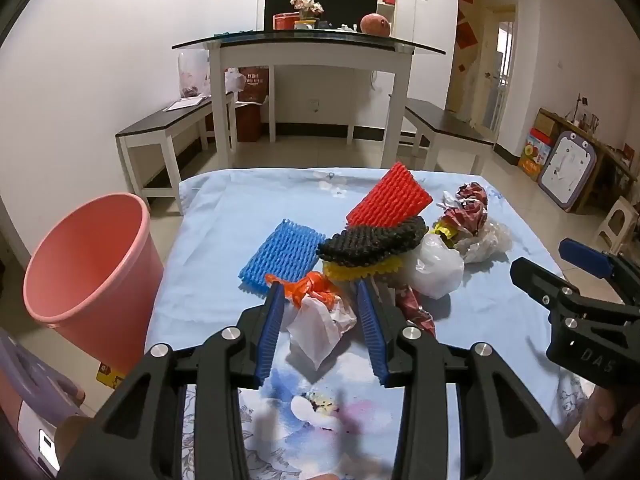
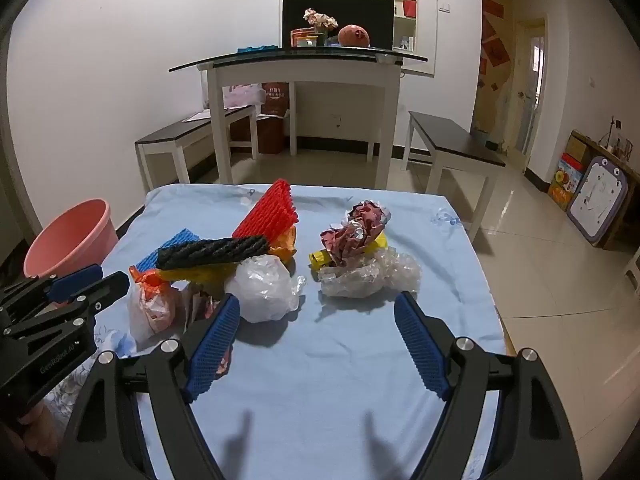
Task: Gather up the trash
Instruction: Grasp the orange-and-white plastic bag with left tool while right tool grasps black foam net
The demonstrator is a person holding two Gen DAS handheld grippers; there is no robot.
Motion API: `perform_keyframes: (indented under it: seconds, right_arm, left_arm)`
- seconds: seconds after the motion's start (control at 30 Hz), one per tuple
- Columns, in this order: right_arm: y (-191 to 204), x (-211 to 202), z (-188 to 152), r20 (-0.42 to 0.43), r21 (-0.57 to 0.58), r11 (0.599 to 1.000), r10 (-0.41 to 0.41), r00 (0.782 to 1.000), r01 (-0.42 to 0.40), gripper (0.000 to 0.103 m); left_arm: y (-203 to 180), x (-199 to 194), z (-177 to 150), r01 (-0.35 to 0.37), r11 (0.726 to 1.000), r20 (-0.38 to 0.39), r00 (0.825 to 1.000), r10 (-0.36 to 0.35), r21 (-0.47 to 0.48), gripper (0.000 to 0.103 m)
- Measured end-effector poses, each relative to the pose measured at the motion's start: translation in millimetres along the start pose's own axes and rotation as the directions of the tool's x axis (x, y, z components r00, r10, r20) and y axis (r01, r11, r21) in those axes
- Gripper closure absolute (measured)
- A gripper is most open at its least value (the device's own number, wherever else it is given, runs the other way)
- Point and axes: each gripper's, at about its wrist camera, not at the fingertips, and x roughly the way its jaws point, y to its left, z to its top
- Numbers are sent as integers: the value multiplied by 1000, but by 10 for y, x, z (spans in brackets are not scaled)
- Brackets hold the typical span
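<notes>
On the blue floral cloth (image 1: 216,216) lies a heap of trash: red (image 1: 390,200), black (image 1: 372,244), blue (image 1: 282,256) and yellow (image 1: 360,271) foam nets, a white plastic ball (image 2: 264,288), clear bubble wrap (image 2: 372,276) and a crumpled red wrapper (image 2: 360,228). My left gripper (image 1: 320,286) is open, with a small white bag with orange plastic (image 1: 316,320) between its fingers, resting on the cloth. My right gripper (image 2: 316,299) stands wide open and empty, its left finger beside the white ball. A pink bucket (image 1: 88,264) stands off the table's left edge.
Beyond the table stand a white glass-topped dining table (image 1: 308,46) and two dark-topped benches (image 1: 168,124) (image 1: 444,120). A drawing board (image 1: 568,176) and boxes lean by the right wall. A person's hand (image 1: 604,420) holds the right gripper.
</notes>
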Motion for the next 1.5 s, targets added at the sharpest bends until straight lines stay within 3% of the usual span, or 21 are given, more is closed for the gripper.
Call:
perform_keyframes:
  seconds: [0.63, 0.93, 1.2, 1.43, 1.5]
  right_arm:
    - [-3, 19, -3, -6, -1, 1000, 3, 1000, -3, 25]
    - [-37, 85, -30, -29, 0, 999, 45, 999, -45, 25]
    - [70, 89, -3, -20, -20, 991, 133, 991, -134, 26]
    - [120, 95, 89, -8, -33, 980, 194, 981, -194, 26]
    - [138, 102, 129, -7, -33, 976, 216, 976, -216, 26]
  left_arm:
    - [78, -4, 19, 30, 999, -10, 999, -31, -22, 64]
    - [358, 7, -112, 155, 985, -44, 986, -159, -76, 64]
    - [336, 131, -139, 214, 968, -98, 969, -227, -130, 64]
    - [200, 351, -54, 165, 981, -149, 973, -178, -98, 64]
    - [209, 414, -77, 155, 984, -173, 970, -169, -93, 77]
